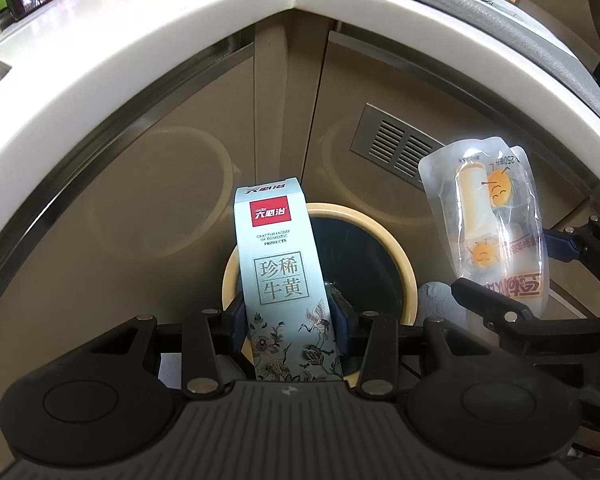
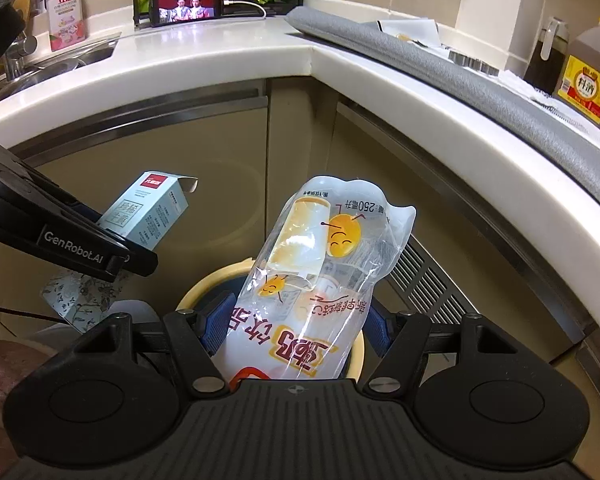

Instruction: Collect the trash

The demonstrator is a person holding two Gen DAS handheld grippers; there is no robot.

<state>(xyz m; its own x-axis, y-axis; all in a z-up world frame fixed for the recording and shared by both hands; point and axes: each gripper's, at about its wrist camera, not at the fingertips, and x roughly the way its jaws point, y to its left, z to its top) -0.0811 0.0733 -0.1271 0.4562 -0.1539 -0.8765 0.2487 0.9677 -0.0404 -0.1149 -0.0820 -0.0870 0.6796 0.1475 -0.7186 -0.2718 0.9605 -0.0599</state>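
My left gripper [image 1: 290, 316] is shut on a tall pale blue carton [image 1: 280, 264] with a red label and crane drawings; the carton stands upright between the blue pads, above a round bin [image 1: 406, 276] with a cream rim and dark inside. My right gripper [image 2: 296, 326] is shut on a clear plastic drink pouch [image 2: 320, 276] printed with yellow cartoon faces, held over the same bin [image 2: 204, 286]. The pouch [image 1: 496, 224] and right gripper show at the right of the left wrist view. The carton [image 2: 148, 216] and left gripper [image 2: 112, 248] show at the left of the right wrist view.
The bin stands on the floor in the corner of beige cabinets under a white L-shaped countertop [image 2: 228, 60]. A floor vent [image 1: 400, 148] lies behind it. On the counter are a grey mat [image 2: 440, 68], a phone [image 2: 186, 8] playing video, bottles and a sink [image 2: 60, 60].
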